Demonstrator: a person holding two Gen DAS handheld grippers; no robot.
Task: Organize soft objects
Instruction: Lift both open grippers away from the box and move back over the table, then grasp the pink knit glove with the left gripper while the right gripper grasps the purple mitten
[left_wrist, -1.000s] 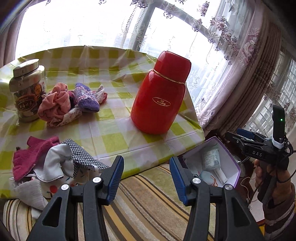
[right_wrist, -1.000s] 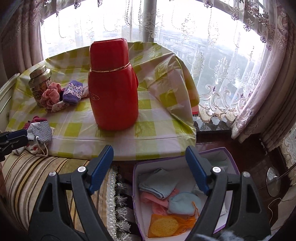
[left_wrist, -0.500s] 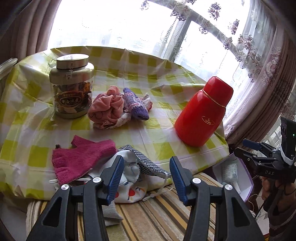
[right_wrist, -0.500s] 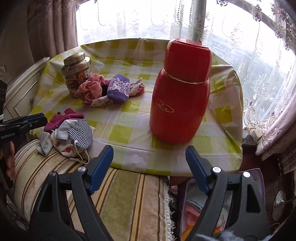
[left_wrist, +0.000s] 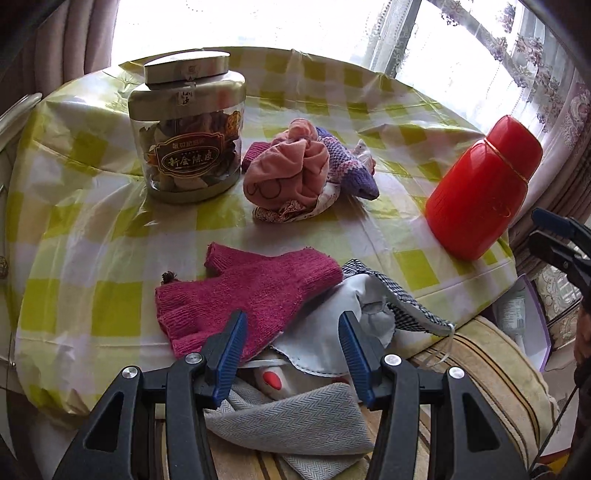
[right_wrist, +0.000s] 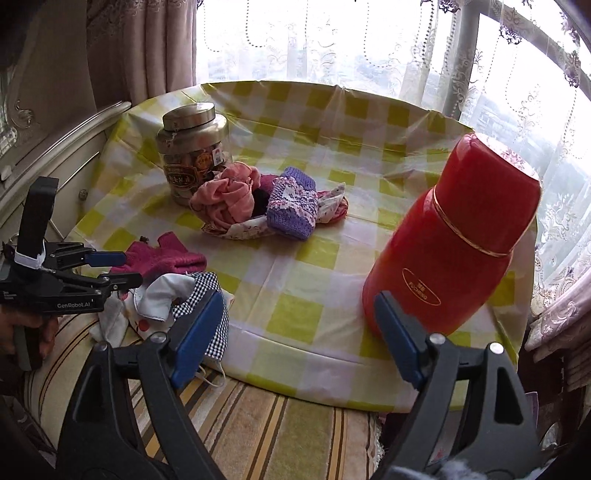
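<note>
Where the round table (left_wrist: 92, 236) stands before a bright window hung with lace curtains (right_wrist: 517, 110), its top is covered by a glossy yellow-green and white checked cloth. At ten o'clock on the table, in the left wrist view, stands a glass jar (left_wrist: 188, 129) with a metal lid and a dark printed label. Just beside it, toward the centre, lies a bundle of soft items: a pink cloth (left_wrist: 291, 170) and a purple knitted piece (left_wrist: 351, 170) touching each other. At three o'clock stands a red flask (left_wrist: 480, 192), upright and well apart from the bundle. At the near edge, six o'clock, a magenta knitted glove (left_wrist: 251, 291) lies flat, its cuff end overlapped by a heap of white and checked fabric masks (left_wrist: 369, 306) that spills onto a striped cushion (right_wrist: 258, 424). A grey herringbone cloth (left_wrist: 295, 417) lies under the heap.

Left gripper (left_wrist: 291, 354): jaws partly open, nothing clamped, poised over the glove's edge and the heap; contact cannot be confirmed. Right gripper (right_wrist: 299, 336): jaws wide and opening, nothing between them, above the table's near rim. A purple box (left_wrist: 532, 325) sits low at four o'clock.
</note>
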